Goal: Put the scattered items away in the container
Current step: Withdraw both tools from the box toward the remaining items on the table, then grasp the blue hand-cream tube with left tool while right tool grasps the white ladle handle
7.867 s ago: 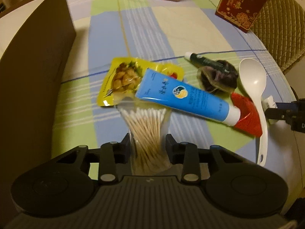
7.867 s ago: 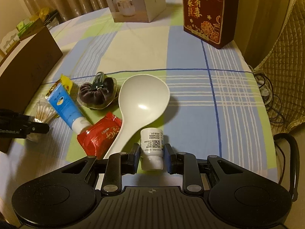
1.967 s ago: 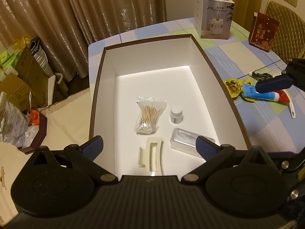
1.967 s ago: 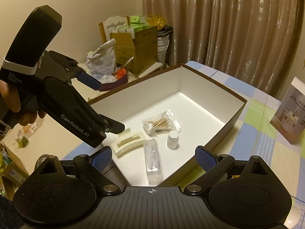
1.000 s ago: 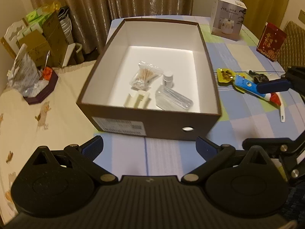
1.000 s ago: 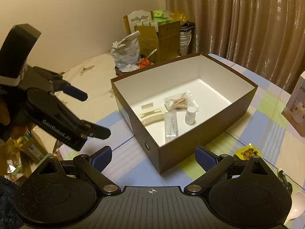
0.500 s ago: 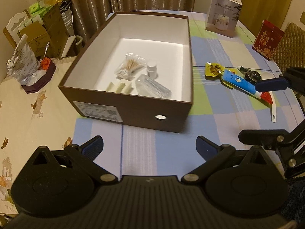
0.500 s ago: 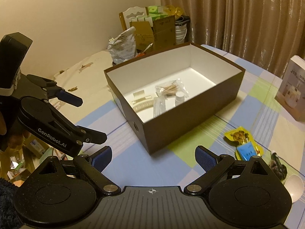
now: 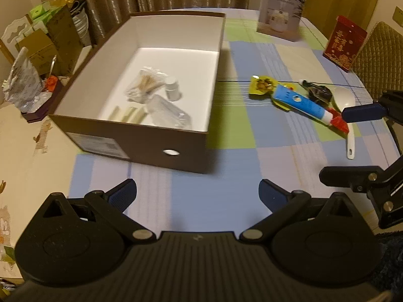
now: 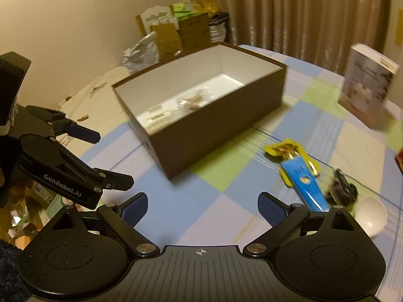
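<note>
The brown box (image 9: 141, 146) with a white inside holds a cotton swab bag (image 9: 148, 83), a small white bottle (image 9: 172, 90), a clear case (image 9: 167, 112) and a cream clip (image 9: 126, 113). To its right on the cloth lie a yellow snack packet (image 9: 263, 86), a blue tube (image 9: 299, 102), a red packet (image 9: 338, 122), a white spoon (image 9: 343, 95) and a dark bundle (image 9: 320, 93). My left gripper (image 9: 197, 192) is open and empty, short of the box's front. My right gripper (image 10: 202, 207) is also open and empty, between the box (image 10: 214, 115) and the blue tube (image 10: 306, 183).
A white product box (image 9: 279, 19) and a red carton (image 9: 343, 42) stand at the table's far side, with a quilted chair (image 9: 377, 58) beyond. Cartons and bags (image 9: 50, 37) crowd the floor left of the table. My left gripper (image 10: 113, 158) hangs at the left.
The swab bag and white bottle that my grippers held earlier now lie in the box. Both grippers have opened, pulled back and swung right, bringing the scattered items into view.
</note>
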A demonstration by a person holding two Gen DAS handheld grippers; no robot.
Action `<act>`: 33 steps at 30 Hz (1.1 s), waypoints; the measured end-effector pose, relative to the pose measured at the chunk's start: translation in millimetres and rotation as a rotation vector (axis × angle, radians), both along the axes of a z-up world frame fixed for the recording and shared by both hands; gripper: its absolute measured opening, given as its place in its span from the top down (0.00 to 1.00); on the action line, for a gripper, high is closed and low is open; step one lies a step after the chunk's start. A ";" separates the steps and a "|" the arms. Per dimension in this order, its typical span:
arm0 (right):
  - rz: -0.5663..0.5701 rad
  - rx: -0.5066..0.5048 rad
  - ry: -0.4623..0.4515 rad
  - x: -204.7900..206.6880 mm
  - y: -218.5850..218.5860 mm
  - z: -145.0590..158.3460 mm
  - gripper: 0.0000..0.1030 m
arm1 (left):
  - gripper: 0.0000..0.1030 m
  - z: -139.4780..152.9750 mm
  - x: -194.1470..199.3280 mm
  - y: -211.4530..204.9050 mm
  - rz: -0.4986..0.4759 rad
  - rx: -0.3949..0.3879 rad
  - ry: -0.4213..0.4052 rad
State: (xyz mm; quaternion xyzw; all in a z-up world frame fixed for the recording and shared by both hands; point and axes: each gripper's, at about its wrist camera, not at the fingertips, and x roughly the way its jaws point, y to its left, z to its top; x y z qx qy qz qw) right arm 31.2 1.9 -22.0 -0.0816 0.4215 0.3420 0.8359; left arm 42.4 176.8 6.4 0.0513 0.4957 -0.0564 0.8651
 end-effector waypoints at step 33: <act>-0.670 0.073 0.171 53.9 -203.3 -60.9 0.32 | 0.04 -51.7 93.2 -147.7 -0.183 -0.043 0.058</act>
